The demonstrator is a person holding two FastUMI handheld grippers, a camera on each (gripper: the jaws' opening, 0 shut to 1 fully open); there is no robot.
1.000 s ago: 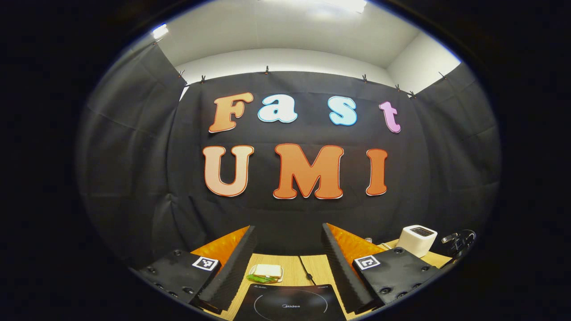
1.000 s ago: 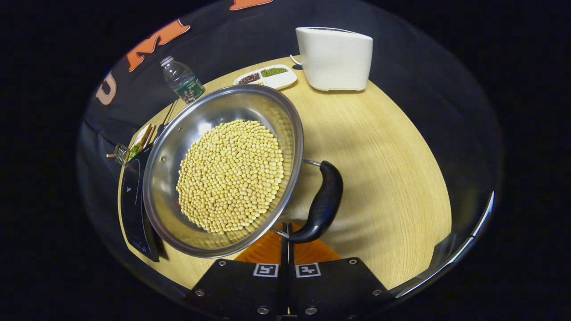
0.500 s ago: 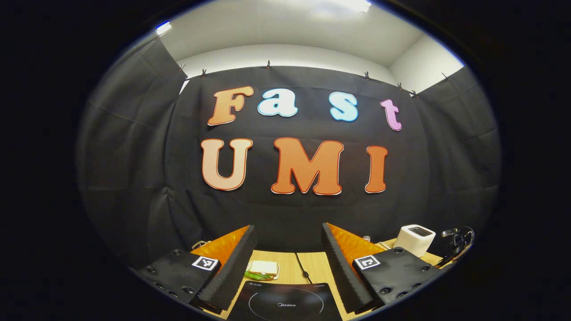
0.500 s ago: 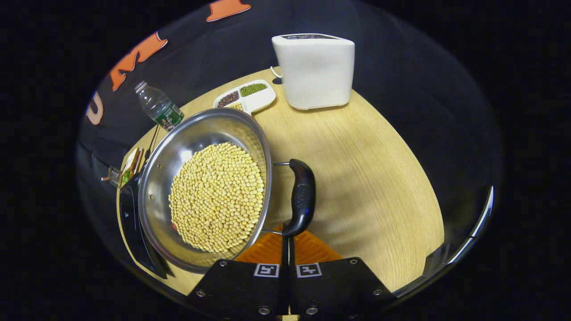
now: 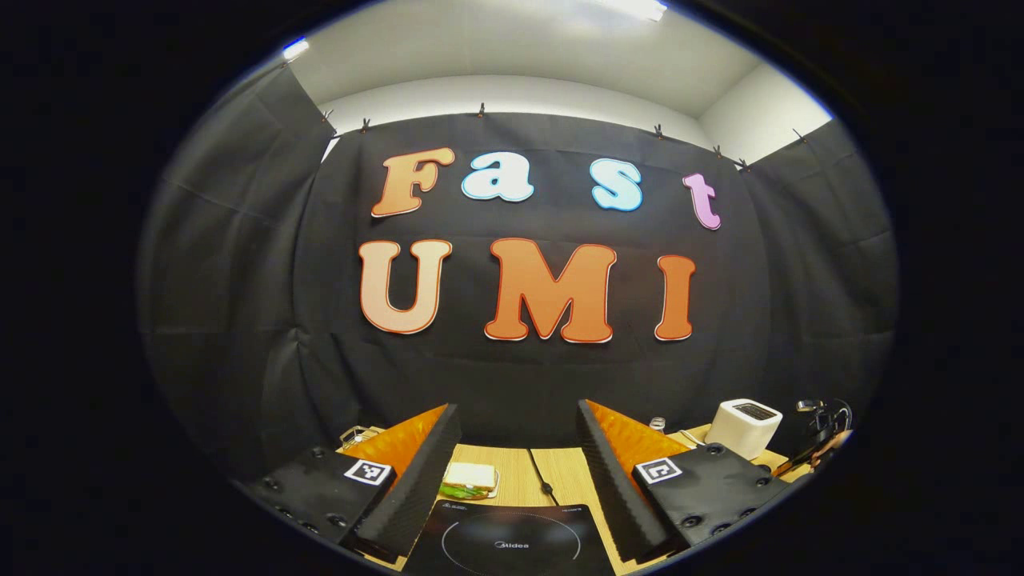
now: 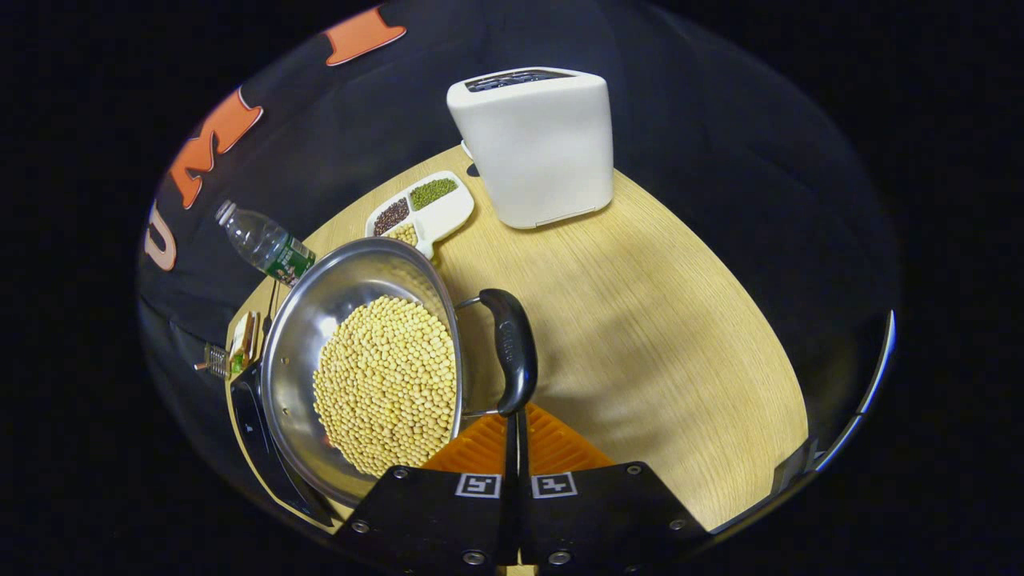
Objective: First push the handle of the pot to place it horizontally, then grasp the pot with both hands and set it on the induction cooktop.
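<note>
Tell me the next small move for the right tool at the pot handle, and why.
Probably keep nudging the handle sideways with the right tool. Its fingers are together, tips at the handle's near end, not clamping it. The pot, full of beans, sits beside the induction cooktop, and the left tool waits open, so lifting seems premature.

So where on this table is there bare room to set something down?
Free: the wood of the table right of the pot's handle, in front of the toaster. The induction cooktop is bare too. Crowded: the back left, where the divided dish, bottle and pot sit close.
</note>
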